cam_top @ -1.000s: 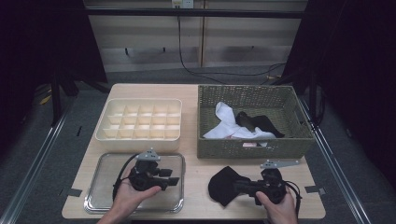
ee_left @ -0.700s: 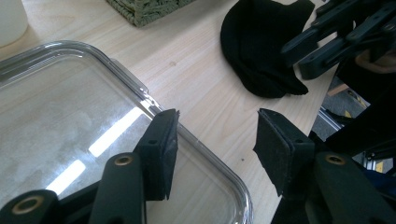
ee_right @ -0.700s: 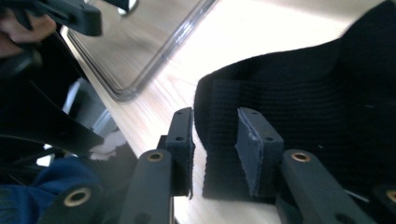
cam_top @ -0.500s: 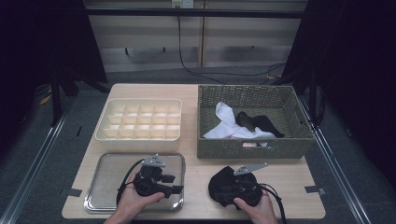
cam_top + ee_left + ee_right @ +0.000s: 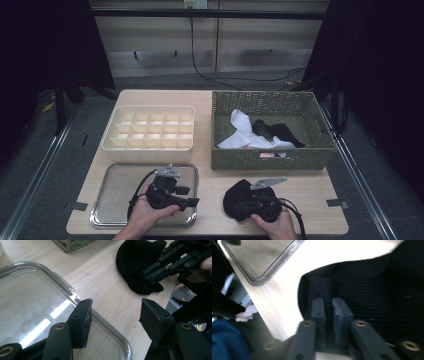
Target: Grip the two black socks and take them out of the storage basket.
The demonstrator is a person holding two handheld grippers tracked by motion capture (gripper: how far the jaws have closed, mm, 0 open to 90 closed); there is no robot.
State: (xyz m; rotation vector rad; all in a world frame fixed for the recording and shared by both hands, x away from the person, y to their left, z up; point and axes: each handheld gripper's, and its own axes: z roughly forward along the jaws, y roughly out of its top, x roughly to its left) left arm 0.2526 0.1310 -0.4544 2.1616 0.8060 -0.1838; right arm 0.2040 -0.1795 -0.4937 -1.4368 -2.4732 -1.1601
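A black ribbed sock [image 5: 235, 192] lies bunched on the wooden table near its front edge, right of the metal tray [image 5: 119, 192]. My right gripper [image 5: 240, 206] lies low on the sock. In the right gripper view its jaws have just been closing, and the right gripper [image 5: 327, 301] now pinches a fold at the edge of the sock [image 5: 374, 290]. My left gripper [image 5: 192, 202] hovers over the tray's front right corner. The left gripper [image 5: 116, 305] has just been opening its jaws, and nothing is between them. The sock [image 5: 135, 260] shows beyond it.
A cream divider box [image 5: 149, 129] with several compartments stands behind the tray. A woven green basket [image 5: 270, 161] at the back right holds a white cloth [image 5: 242, 125] and a black cloth [image 5: 277, 131]. The table's front edge runs just below both hands.
My right gripper moved left and down onto the black sock and closed its jaws on it. The left gripper's jaws spread wider and it barely shifted.
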